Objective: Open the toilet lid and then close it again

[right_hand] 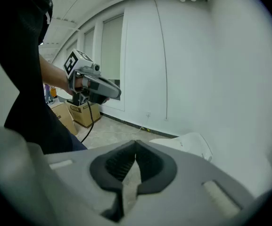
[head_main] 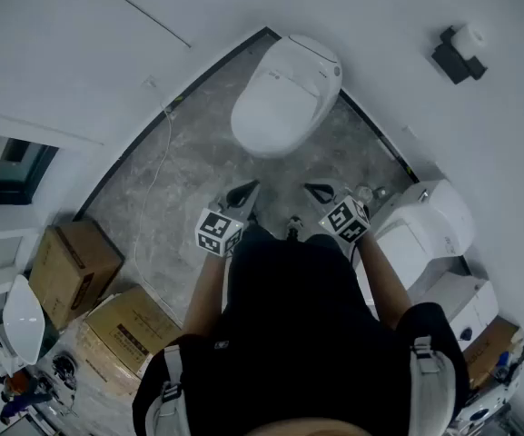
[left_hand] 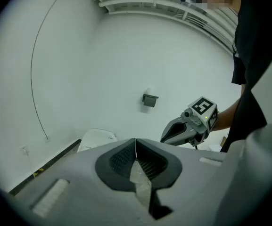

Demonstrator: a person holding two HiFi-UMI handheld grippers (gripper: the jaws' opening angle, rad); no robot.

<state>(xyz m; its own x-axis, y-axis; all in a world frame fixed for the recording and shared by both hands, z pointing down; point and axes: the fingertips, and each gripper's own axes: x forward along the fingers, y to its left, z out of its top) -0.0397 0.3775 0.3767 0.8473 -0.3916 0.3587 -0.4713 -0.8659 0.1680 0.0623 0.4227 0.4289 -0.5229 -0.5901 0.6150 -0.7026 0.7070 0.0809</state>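
Observation:
A white toilet [head_main: 284,94] stands against the curved wall with its lid down. It also shows low in the left gripper view as the toilet [left_hand: 96,138] and in the right gripper view as the toilet [right_hand: 188,144]. My left gripper [head_main: 246,190] and right gripper [head_main: 316,190] hang side by side over the grey floor, short of the bowl and touching nothing. In its own view the left gripper [left_hand: 136,150] has its pads together with nothing between them. The right gripper [right_hand: 135,152] looks the same, pads meeting and empty.
Cardboard boxes [head_main: 73,267] sit at the left by a window. Another white sanitary unit [head_main: 425,227] stands close on the right. A dark paper holder [head_main: 459,54] is on the wall. A thin cable [head_main: 157,166] trails across the floor.

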